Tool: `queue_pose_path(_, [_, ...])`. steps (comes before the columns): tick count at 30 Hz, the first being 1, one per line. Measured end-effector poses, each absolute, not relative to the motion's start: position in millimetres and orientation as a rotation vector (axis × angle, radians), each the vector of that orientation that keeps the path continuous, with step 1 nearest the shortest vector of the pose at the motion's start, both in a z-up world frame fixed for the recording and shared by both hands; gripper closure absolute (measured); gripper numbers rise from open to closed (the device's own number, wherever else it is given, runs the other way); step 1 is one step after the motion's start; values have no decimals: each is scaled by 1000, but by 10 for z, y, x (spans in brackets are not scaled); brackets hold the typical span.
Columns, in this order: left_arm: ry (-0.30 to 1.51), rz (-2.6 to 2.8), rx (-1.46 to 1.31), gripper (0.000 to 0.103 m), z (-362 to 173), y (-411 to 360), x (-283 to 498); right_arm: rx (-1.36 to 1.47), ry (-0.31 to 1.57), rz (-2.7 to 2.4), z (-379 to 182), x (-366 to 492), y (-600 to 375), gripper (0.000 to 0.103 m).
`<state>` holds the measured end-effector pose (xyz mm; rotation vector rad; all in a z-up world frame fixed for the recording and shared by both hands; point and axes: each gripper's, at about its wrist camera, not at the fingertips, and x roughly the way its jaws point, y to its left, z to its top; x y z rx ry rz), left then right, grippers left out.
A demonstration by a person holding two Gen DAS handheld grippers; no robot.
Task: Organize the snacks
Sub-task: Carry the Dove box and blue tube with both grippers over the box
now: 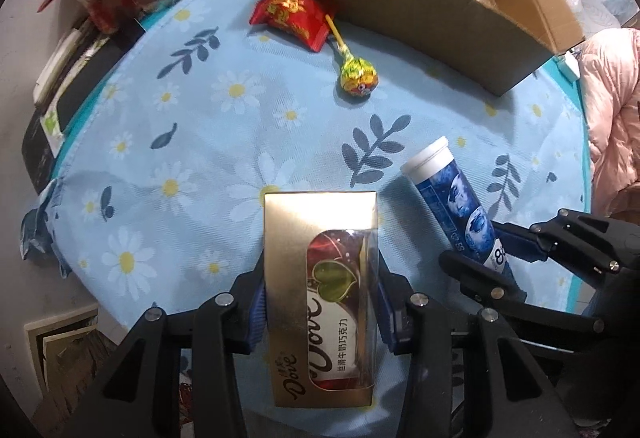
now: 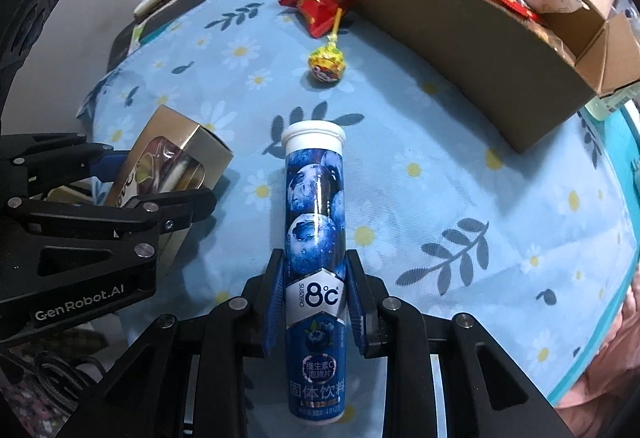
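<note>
Left claw (image 1: 322, 302) grips glossy gold cardboard choc box (image 1: 320, 238); right claw (image 2: 316, 302) clamps slick blue tube (image 2: 314, 222) w/ white cap. Foil lollipop (image 2: 326, 64), brown carton (image 2: 440, 38) ahead.

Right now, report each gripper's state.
Left gripper: shut on the gold Dove chocolate box.
Right gripper: shut on the blue tablet tube.
</note>
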<state>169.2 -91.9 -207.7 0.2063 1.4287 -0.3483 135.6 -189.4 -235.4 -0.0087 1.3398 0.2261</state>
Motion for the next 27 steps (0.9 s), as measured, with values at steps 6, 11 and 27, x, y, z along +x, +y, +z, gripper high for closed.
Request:
queue_pose_path(6, [1389, -340, 176, 59, -1816, -883, 1644, -15, 1286, 249, -2109, 1289, -1875, 75])
queue_pose_path(11, [1341, -313, 138, 59, -1689, -889, 1502, -13, 1256, 265, -1910, 1247, -1917, 75])
queue_pose_path(27, [1132, -258, 18, 59, -1024, -883, 1258, -91, 1149, 314, -1221, 1152, -2019, 75])
